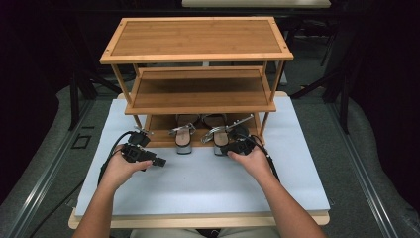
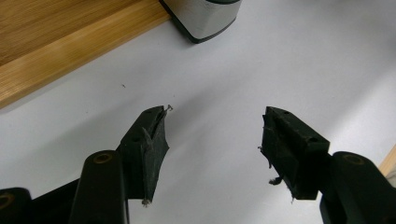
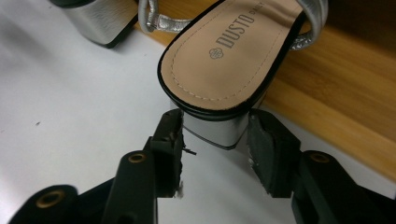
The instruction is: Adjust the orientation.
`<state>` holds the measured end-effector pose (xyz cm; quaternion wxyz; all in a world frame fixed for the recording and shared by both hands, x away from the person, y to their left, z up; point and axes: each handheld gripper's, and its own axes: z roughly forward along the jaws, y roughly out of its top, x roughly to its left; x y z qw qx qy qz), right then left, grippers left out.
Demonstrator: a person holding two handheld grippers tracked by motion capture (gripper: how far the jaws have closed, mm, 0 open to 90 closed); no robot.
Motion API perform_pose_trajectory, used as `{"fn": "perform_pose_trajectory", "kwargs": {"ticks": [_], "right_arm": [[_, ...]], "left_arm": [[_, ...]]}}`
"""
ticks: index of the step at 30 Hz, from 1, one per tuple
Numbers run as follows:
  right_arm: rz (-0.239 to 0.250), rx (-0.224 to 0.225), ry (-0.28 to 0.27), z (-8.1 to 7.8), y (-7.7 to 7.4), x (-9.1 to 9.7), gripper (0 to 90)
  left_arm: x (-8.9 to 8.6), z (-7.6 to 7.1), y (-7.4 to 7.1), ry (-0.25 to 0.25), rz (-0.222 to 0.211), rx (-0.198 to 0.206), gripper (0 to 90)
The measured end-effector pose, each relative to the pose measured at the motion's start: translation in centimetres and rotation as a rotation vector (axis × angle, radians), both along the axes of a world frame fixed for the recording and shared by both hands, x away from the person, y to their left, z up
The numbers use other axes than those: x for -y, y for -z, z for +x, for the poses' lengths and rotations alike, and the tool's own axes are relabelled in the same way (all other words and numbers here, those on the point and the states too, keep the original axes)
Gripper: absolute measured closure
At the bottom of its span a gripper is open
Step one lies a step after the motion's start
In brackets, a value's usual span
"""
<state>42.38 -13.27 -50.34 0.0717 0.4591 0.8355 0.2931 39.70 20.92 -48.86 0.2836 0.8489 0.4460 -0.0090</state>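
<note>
Dark room, bench (image 1: 297, 163) topped with a white sheet, wooden three-tier shoe rack (image 1: 198, 54) standing at its far side. Top and middle tiers carry nothing we can see. Bottom tier holds a pair of silver block-heel sandals: left sandal (image 1: 183, 136), right sandal (image 1: 218, 135), side by side, heels overhanging the front edge toward us.

Right gripper (image 3: 215, 137) is clamped on the right sandal's heel (image 3: 219, 130), one pad pressing each side of the silver block; that heel sits at the rack's front edge, over the white sheet. The insole reads "DUSTO".

Left gripper (image 2: 215, 140) rests near the rack's left front corner, jaws wide apart with nothing between them, bare white sheet below. The other sandal's heel (image 2: 205, 18) is cut off at the top of the left gripper view.

The sandals' toes are shadowed under the middle tier and hard to make out.
</note>
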Motion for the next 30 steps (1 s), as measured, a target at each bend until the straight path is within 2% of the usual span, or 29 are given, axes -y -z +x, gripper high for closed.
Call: {"fn": "perform_pose_trajectory", "kwargs": {"ticks": [4, 6, 9, 12, 15, 19, 22, 24, 26, 27, 30], "right_arm": [[0.039, -0.01, -0.002, 0.6, 0.2, -0.2, 60.2], [0.038, -0.021, -0.008, 0.8, 0.5, -0.3, 60.2], [0.031, -0.012, 0.002, 1.0, 0.7, -0.3, 60.2], [0.053, -0.015, -0.012, 1.1, 0.7, -0.3, 60.0], [0.044, -0.005, -0.005, 1.0, 0.7, -0.4, 59.5], [0.052, 0.013, -0.002, 0.6, 0.5, 0.0, 57.5], [0.022, 0.013, 0.01, 0.2, 0.4, 0.3, 57.5], [0.037, 0.002, -0.011, 0.0, 0.4, 0.6, 57.7], [-0.007, 0.032, 0.019, -0.2, 0.4, 0.7, 57.8], [0.039, 0.011, -0.008, -0.1, 0.4, 0.9, 57.8], [0.033, 0.018, 0.008, -0.1, 0.3, 0.9, 57.8]], "left_arm": [[0.1, 0.1, 0.1, -0.004, -0.006, 0.009, 39.9], [0.2, 0.2, 0.2, -0.007, -0.009, 0.015, 39.9], [0.4, 0.3, 0.4, -0.006, -0.008, 0.019, 39.8], [0.6, 0.5, 0.7, -0.002, -0.017, 0.024, 39.9], [0.9, 0.7, 1.0, -0.003, -0.017, 0.043, 41.7], [1.5, 1.1, 1.6, -0.008, -0.027, 0.049, 49.8], [2.0, 1.4, 2.1, -0.005, -0.019, 0.051, 50.8], [2.3, 1.6, 2.4, -0.001, -0.008, 0.056, 51.1], [2.7, 1.8, 2.6, 0.001, -0.01, 0.076, 51.1], [2.8, 1.8, 2.6, 0.0, -0.009, 0.079, 51.1], [3.3, 2.1, 2.7, 0.0, -0.025, 0.106, 51.4]]}}
